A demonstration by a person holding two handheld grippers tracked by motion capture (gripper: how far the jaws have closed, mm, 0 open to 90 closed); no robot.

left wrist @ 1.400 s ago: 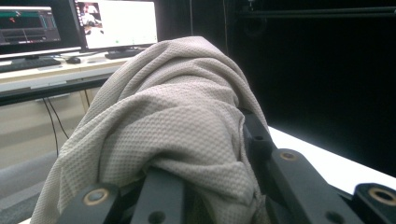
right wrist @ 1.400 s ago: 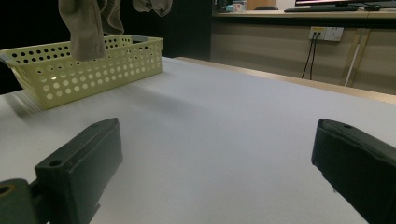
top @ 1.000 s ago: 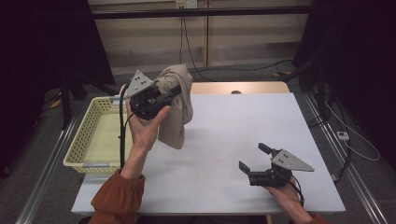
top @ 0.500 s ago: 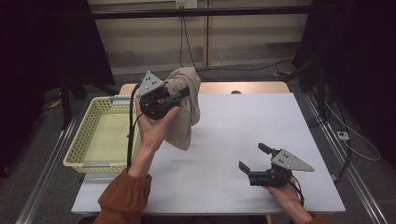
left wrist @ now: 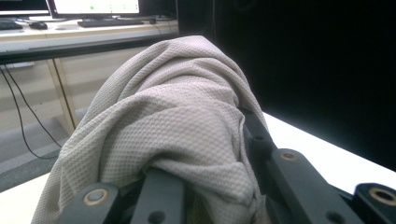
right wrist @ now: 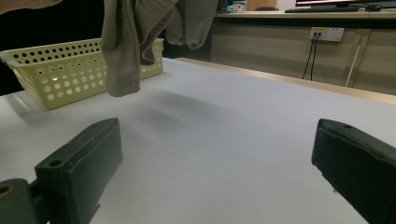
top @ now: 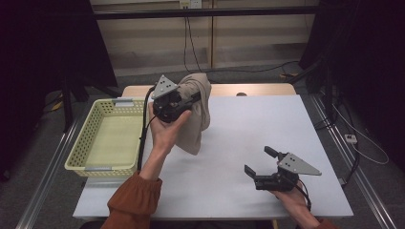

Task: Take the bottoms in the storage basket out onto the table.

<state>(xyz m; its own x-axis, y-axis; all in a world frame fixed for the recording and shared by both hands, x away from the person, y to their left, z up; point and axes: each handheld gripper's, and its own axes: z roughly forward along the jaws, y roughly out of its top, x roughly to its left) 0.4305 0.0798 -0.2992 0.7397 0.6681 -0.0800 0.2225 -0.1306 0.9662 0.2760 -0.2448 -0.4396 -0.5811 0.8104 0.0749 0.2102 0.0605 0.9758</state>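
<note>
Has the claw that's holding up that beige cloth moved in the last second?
Yes. The left claw with the cloth has shifted rightward, away from the yellow basket and further over the white table.

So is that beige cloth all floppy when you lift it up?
Probably yes. The cloth droops in soft folds from the left gripper and bunches over its jaws, so it looks limp, not stiff. It seems light, since one pinch holds it above the table. Its loose end would likely swing when moved.
</note>
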